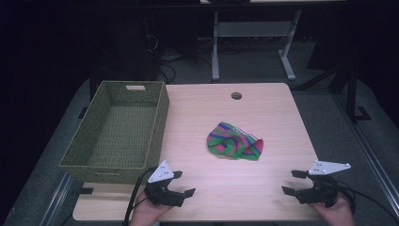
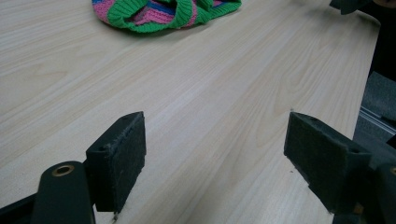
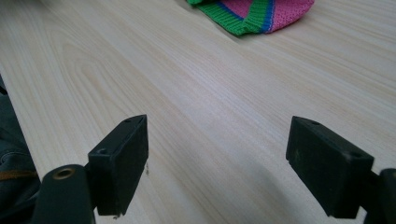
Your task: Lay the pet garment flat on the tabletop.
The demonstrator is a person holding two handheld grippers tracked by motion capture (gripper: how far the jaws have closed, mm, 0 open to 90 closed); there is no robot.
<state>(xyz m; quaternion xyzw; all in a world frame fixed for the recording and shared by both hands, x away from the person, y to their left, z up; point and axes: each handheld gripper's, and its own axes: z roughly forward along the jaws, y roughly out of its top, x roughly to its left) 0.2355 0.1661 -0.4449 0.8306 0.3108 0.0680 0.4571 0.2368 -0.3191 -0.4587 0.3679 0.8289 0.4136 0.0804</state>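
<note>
A crumpled knitted cloth [image 1: 234,141], striped green, pink and blue, lies in the middle of the light wooden table [image 1: 263,108]. My left gripper [image 1: 182,183] rests low near the table's front edge, left of centre, jaws wide open and empty. At the front right my right gripper [image 1: 291,181] is likewise open with nothing between its jaws. In the left gripper view [image 2: 215,144] the cloth [image 2: 159,11] lies ahead at the top. The right gripper view [image 3: 217,149] has the cloth's edge [image 3: 261,11] at the top.
A green woven basket [image 1: 155,117] stands empty on the table's left side. A round cable hole [image 1: 236,96] sits near the far edge. Metal desk legs [image 1: 215,47] and cables stand on the floor behind the table.
</note>
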